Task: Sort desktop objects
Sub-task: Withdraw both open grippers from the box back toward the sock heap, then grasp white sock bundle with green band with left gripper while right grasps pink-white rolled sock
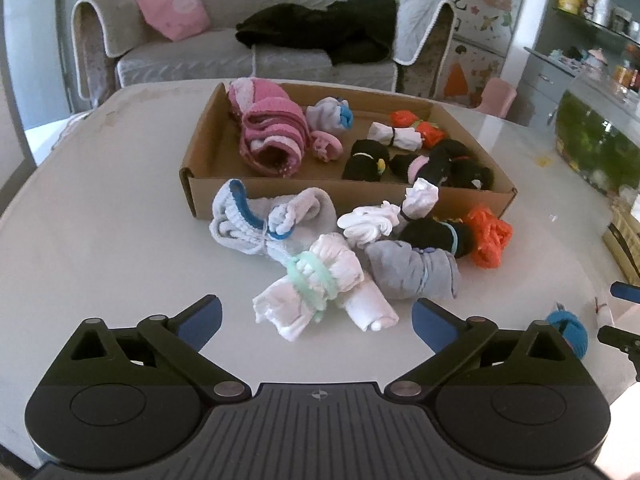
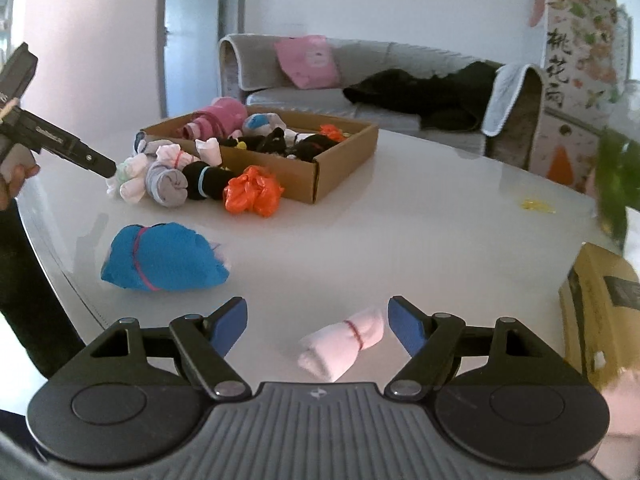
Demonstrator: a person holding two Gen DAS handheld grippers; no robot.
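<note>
The cardboard box [image 1: 208,190] is the landmark. In front of it, the left gripper [image 1: 316,322] stands released and spread wide, with the white bundle with a green band [image 1: 320,292] just ahead; next it must advance and clench. Further right, the right gripper [image 2: 316,326] hangs released around the pink roll [image 2: 340,342]. The table edge [image 2: 52,248] lies near; open tabletop spreads right of the box.

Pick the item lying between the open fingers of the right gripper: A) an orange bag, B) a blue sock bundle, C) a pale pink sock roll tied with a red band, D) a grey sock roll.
C: in the right wrist view the pale pink sock roll lies on the table between the right gripper pads, untouched.
</note>
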